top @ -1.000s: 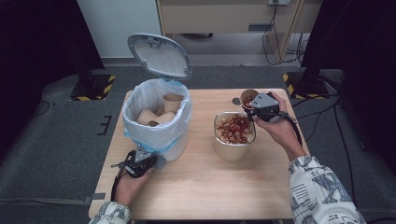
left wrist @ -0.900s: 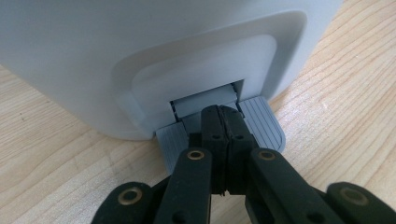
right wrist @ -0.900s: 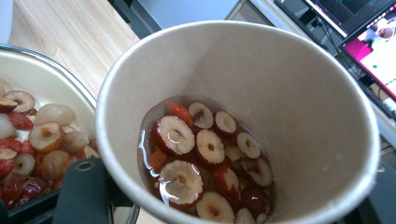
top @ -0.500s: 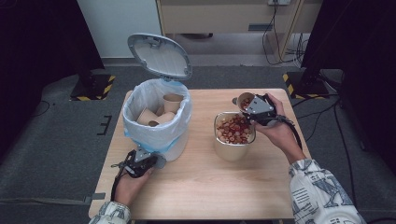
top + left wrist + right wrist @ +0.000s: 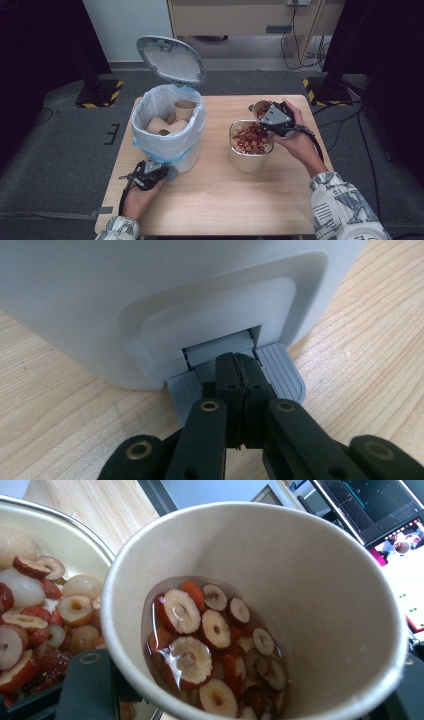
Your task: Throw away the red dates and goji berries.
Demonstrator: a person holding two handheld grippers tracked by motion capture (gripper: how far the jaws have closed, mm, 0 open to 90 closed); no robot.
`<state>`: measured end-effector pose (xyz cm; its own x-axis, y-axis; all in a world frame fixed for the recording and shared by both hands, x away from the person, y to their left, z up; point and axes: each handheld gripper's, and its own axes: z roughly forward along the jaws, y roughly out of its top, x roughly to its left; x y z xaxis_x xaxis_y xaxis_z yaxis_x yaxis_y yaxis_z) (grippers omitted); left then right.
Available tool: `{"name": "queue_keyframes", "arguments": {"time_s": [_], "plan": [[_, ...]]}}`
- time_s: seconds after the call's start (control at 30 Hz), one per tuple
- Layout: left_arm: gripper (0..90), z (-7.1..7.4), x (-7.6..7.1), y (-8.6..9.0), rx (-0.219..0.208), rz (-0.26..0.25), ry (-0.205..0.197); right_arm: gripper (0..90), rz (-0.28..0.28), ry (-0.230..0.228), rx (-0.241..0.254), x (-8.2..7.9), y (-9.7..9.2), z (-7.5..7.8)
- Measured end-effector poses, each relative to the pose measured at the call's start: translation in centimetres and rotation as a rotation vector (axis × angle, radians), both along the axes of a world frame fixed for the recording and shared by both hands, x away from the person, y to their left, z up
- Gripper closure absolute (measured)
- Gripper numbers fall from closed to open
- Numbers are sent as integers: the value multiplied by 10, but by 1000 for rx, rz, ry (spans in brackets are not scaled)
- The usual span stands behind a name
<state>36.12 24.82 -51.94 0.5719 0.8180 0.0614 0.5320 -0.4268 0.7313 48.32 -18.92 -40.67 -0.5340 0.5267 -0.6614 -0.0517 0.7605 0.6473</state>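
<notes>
I'm working in a dim room with a grey carpeted floor (image 5: 60, 150), black stands with hazard-striped feet at either side, and a wooden cabinet against the far wall. The light wooden table (image 5: 215, 200) sits in the middle, bare grain apart from what I'm handling.

Largest on it is the white pedal bin (image 5: 167, 132), lined with a blue-edged bag and already holding several empty paper cups. Its lid (image 5: 171, 59) stands tipped back, which I judge is because my left gripper (image 5: 155, 172) rests on the pedal (image 5: 280, 372) at the bin's base, jaws pressed together and bearing down so the mouth stays open for the next cup.

To the right stands the beige bowl (image 5: 250, 150), heaped with sliced red dates and pale fruit. My right gripper (image 5: 267, 114) holds a paper cup (image 5: 261, 109) by its wall, just above the bowl's far rim and tilted toward it. In the right gripper view the cup (image 5: 260, 610) holds date slices in clear liquid, so I take it the tilt is for pouring them into the bowl before the cup goes in the bin.
</notes>
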Motion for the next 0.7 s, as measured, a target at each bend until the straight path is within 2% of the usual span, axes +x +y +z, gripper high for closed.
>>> {"name": "queue_keyframes", "arguments": {"time_s": [0.53,0.7], "plan": [[886,0,0,0,0,0,0,308,6,-2,4,-3,1,2],[886,0,0,0,-1,0,0,308,5,-14,-18,-6,1,1]]}}
